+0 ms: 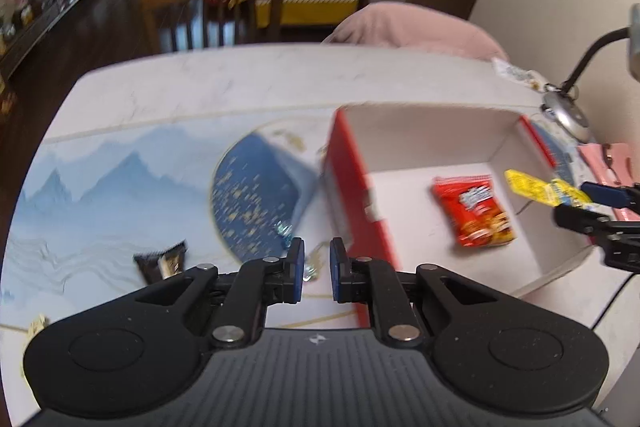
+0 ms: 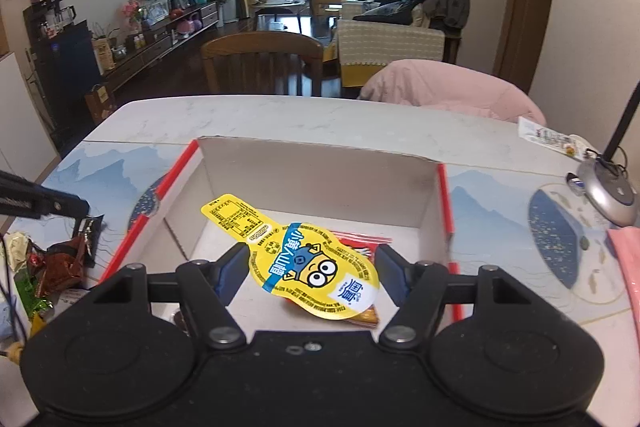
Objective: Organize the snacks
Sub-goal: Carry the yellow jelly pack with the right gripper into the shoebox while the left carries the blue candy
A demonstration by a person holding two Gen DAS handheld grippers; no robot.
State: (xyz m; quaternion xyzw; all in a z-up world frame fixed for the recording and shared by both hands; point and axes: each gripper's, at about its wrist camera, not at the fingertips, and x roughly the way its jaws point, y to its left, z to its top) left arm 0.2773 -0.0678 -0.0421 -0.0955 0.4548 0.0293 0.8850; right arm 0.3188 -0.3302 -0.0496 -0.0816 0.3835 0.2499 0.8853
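A red-sided cardboard box (image 1: 352, 183) with a white inside stands open on the table; it also shows in the right wrist view (image 2: 320, 167). A red snack packet (image 1: 472, 211) lies in it. My right gripper (image 2: 310, 273) is wide open over the box, and a yellow Minion packet (image 2: 296, 255) lies between its fingers, seemingly loose; from the left wrist view the packet (image 1: 544, 189) sits at the right gripper's tips. My left gripper (image 1: 316, 267) is nearly shut and empty, left of the box, above a small silver-wrapped candy (image 1: 310, 269). A dark brown snack bar (image 1: 162, 261) lies further left.
A pile of loose snack wrappers (image 2: 52, 259) lies left of the box. A desk lamp base (image 2: 608, 193) and a pink item (image 2: 628, 259) sit at the right. A blue patterned mat (image 1: 120, 187) covers the marble table. Chairs stand beyond the far edge.
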